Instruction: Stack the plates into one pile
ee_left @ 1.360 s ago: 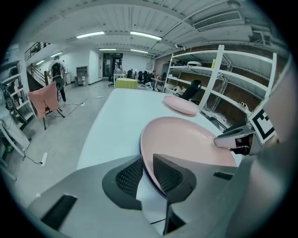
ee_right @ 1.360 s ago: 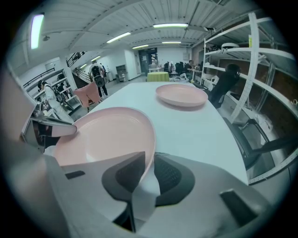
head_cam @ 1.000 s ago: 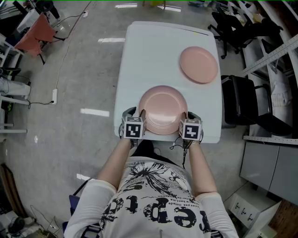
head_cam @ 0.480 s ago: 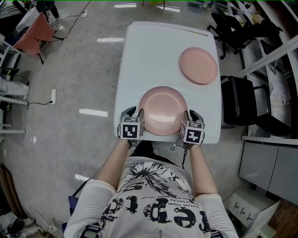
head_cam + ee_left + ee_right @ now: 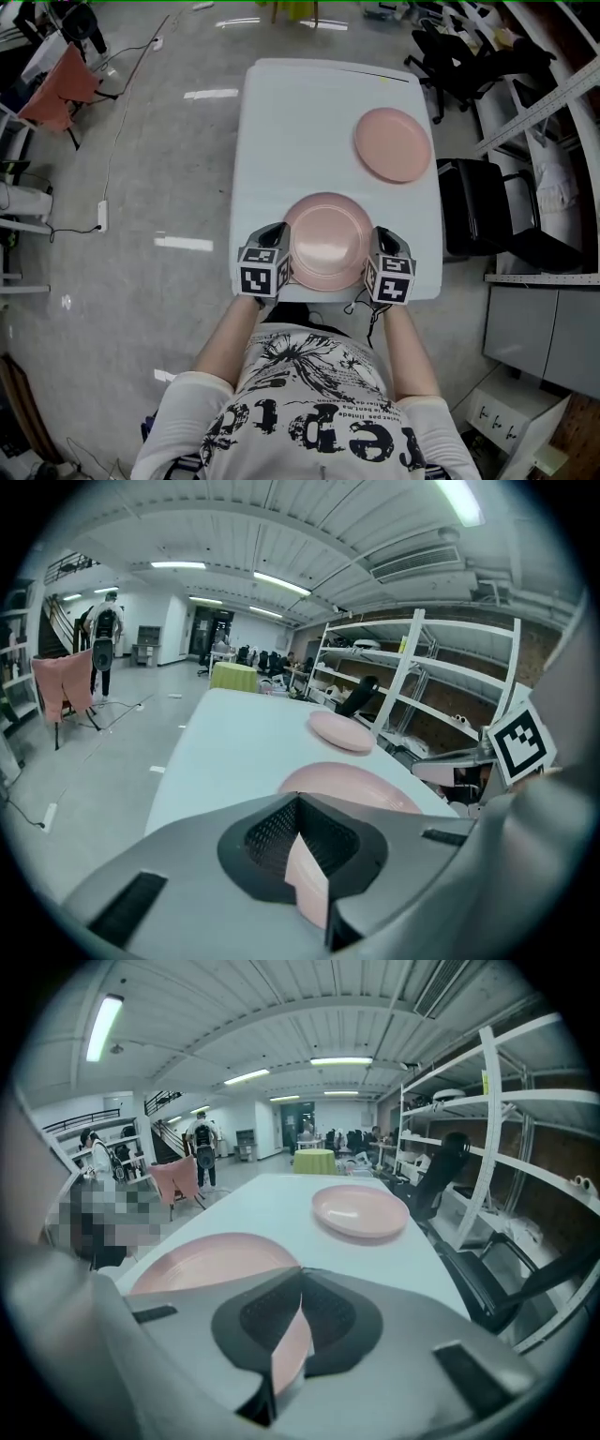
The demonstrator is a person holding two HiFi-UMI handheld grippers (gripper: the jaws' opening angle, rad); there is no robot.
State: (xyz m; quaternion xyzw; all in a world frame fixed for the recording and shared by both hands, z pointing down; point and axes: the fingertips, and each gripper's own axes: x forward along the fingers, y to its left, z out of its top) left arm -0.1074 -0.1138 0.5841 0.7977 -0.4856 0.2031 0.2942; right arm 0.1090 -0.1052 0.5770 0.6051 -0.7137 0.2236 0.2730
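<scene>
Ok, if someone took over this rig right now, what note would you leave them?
Left gripper: fingers have just closed on the near plate, at its left rim.
Right gripper: fingers have just closed on its right rim.
The far plate lies alone at the far right of the table.
Done: near plate gripped from both sides.
Left: carry it over, set it on the far plate, release.

You wear a white, short-sleeved T-shirt (image 5: 314,412) with black print. Your left tool (image 5: 279,238) and right tool (image 5: 379,242): grey shells, black pads (image 5: 267,841), each topped by a marker cube (image 5: 262,273).
</scene>
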